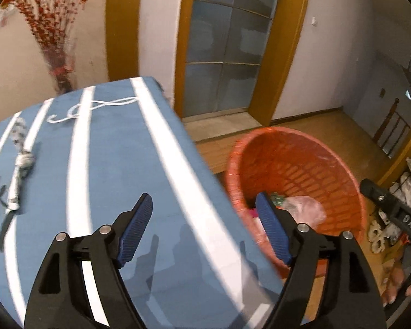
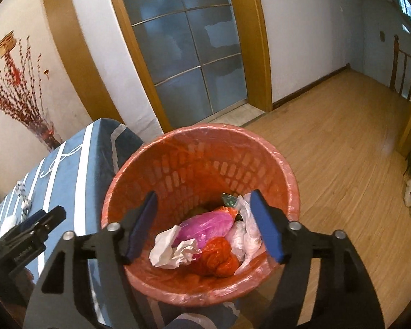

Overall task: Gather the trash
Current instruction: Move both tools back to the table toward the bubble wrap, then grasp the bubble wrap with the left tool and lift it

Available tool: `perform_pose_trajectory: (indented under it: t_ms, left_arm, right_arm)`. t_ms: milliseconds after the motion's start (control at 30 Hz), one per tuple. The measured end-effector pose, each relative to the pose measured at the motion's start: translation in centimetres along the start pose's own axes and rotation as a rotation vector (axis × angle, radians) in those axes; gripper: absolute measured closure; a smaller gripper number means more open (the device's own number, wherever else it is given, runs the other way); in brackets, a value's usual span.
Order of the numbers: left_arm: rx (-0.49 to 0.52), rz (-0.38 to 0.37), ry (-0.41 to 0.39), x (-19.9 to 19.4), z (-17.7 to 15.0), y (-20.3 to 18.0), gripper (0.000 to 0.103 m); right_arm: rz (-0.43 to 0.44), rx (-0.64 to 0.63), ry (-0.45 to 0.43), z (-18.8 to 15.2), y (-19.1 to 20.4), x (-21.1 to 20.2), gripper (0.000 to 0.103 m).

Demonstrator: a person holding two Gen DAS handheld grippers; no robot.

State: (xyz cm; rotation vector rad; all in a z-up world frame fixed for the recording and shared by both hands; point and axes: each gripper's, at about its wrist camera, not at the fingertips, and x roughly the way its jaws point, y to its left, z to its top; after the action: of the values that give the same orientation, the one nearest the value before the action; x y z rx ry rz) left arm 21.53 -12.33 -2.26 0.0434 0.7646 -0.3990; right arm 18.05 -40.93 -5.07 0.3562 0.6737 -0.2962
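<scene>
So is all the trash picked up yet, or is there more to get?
Not quite. The orange bin already holds crumpled paper and plastic bags, so some looks done. Right now both tools are open and empty: the right tool is over the bin, the left tool is over the blue table. White wrappers wait there.

The left wrist view is motion-blurred: the wrappers [image 1: 19,164] on the blue striped tablecloth [image 1: 117,164] are smeared past reading. The left gripper [image 1: 205,230] finger hides part of the trash in the orange bin [image 1: 301,164]. Its near rim [image 2: 191,296] sits behind the right gripper [image 2: 202,224].
</scene>
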Motion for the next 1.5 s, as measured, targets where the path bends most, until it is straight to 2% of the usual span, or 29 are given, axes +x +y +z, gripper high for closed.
perform_pose_trajectory:
  t_ms: [133, 233, 400, 500, 633, 833, 1033, 1200, 1267, 1367, 1467, 1500]
  left_arm:
    - [-0.016, 0.055, -0.020, -1.1, -0.4, 2.9, 0.019]
    - [-0.023, 0.118, -0.036, -2.3, -0.8, 5.5, 0.016]
    - [-0.048, 0.247, -0.066, -4.5, -1.5, 10.7, 0.015]
    - [-0.127, 0.330, -0.077, -6.1, -1.6, 15.8, 0.011]
    - [-0.231, 0.430, -0.088, -7.3, -1.7, 21.8, 0.010]
    - [-0.296, 0.535, -0.046, -6.5, -1.7, 28.4, 0.010]
    - [-0.318, 0.530, 0.032, -4.3, -1.9, 30.7, 0.010]
    - [-0.406, 0.458, 0.069, -3.1, -2.4, 32.6, 0.011]
    - [-0.415, 0.438, 0.056, -3.4, -2.5, 32.9, 0.019]
    - [-0.406, 0.413, 0.044, -3.6, -2.5, 33.0, 0.043]
    - [-0.408, 0.385, 0.028, -4.1, -2.8, 33.3, 0.058]
    - [-0.408, 0.377, 0.023, -4.3, -2.9, 33.4, 0.061]
  right_arm:
    - [0.010, -0.019, -0.013, -0.3, 1.5, -0.7, 0.015]
    - [0.023, -0.040, -0.015, -0.6, 2.9, -1.1, 0.011]
    - [0.037, -0.091, -0.023, -1.1, 5.6, -1.7, 0.010]
    - [0.052, -0.125, -0.020, -1.5, 7.5, -1.9, 0.009]
    - [0.079, -0.166, -0.010, -2.0, 9.9, -1.9, 0.009]
    - [0.099, -0.232, 0.008, -3.0, 13.5, -1.8, 0.009]
    - [0.116, -0.268, 0.022, -3.3, 16.1, -1.7, 0.009]
    - [0.138, -0.307, 0.024, -3.6, 18.4, -1.7, 0.009]
    - [0.149, -0.323, 0.027, -3.7, 19.3, -1.7, 0.009]
    - [0.171, -0.338, 0.034, -3.9, 20.5, -1.5, 0.009]
    - [0.194, -0.349, 0.040, -4.1, 21.7, -1.4, 0.009]
    - [0.208, -0.354, 0.045, -4.2, 22.4, -1.2, 0.009]
